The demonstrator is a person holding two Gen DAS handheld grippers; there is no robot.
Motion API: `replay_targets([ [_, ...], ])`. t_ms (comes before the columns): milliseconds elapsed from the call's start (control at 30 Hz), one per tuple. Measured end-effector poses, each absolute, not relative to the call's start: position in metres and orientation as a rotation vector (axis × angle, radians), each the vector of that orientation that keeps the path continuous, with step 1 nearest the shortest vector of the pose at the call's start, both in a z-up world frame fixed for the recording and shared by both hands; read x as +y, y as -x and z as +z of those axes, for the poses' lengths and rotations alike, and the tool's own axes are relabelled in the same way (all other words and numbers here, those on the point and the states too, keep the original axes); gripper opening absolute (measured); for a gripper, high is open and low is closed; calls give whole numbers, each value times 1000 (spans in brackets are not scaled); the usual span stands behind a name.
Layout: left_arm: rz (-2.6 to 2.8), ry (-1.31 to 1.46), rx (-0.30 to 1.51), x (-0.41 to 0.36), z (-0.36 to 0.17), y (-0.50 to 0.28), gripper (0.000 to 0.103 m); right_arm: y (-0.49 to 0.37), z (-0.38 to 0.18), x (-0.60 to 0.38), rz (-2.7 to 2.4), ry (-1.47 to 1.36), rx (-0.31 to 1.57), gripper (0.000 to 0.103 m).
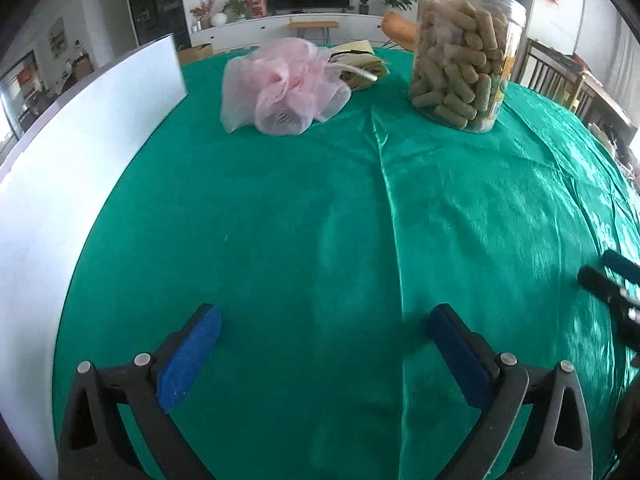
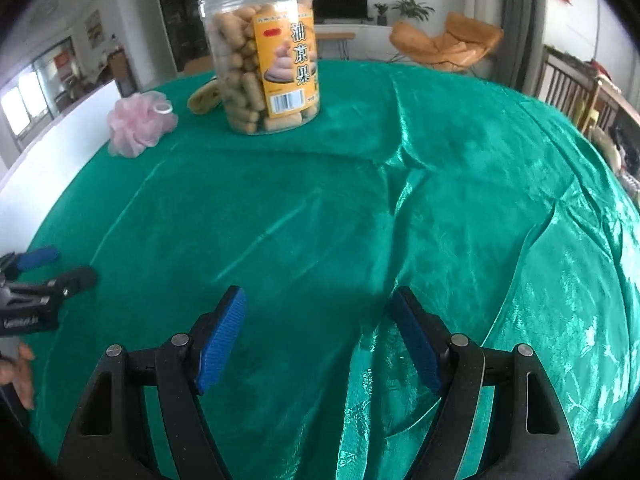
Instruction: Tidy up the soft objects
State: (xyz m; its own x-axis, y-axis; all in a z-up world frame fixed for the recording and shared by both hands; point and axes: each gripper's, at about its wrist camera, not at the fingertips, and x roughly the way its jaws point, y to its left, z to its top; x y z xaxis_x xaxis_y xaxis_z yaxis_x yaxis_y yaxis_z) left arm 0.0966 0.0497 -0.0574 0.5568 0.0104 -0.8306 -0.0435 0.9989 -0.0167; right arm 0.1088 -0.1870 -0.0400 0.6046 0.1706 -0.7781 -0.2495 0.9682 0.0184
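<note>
A: Left wrist view first — pink mesh bath pouf (image 1: 286, 88) sits far across the green tablecloth (image 1: 280, 240), touching a yellowish-green flat thing (image 1: 362, 65) behind it; can't tell what that is. Left gripper (image 1: 322, 334) spread wide, nothing between the pads.

B: Right gripper (image 2: 318, 330)?

A: Also spread, empty, hovering over the near cloth. Both well apart from the pouf.

B: Risks?

A: My guess: mesh is loose and squashy, so the pads may pinch only an outer ruffle and it slips or drags. Its loop (image 2: 164, 109) could snag. Satin cloth has folds and a ridge down the middle; a low finger could catch it and pull the cloth, shifting everything.

B: The clear snack jar (image 1: 464, 54)?

A: Upright, near the pouf's right, between it and the right gripper's line. Tall, probably tips if clipped on a reach.

B: Room?

A: White board (image 1: 88, 148) stands along the left edge, near the pouf, blocking a left-side approach. Middle of the table is open. Far table edge lies just behind the pouf; a push could send it off. Grippers sit side by side, near each other.
</note>
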Motion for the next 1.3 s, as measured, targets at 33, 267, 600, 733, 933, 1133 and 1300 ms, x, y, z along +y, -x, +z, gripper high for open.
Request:
replay_targets([
  [33,27,36,967,52,-59,-97,103,-107,-41,-185,241,109,892,79],
  [267,23,33,948,46,-62,-110,103,-99,-46,-192,237,137,892,80],
  [600,23,33,948,46,-62,-110,103,-98,-45,-191,220,151,889,82],
  [733,23,33,948,46,-62,-110,103,-98,-45,-192,221,150,889,82],
  [933,22,33,949,46,-62,-110,103,-98,-45,-193,220,151,889,83],
  [1133,22,33,949,46,-62,-110,103,-98,-45,-194,221,147,890,83],
  [1300,22,33,949,47,-61,-110,103,-98,-45,-194,222,145,891,83],
])
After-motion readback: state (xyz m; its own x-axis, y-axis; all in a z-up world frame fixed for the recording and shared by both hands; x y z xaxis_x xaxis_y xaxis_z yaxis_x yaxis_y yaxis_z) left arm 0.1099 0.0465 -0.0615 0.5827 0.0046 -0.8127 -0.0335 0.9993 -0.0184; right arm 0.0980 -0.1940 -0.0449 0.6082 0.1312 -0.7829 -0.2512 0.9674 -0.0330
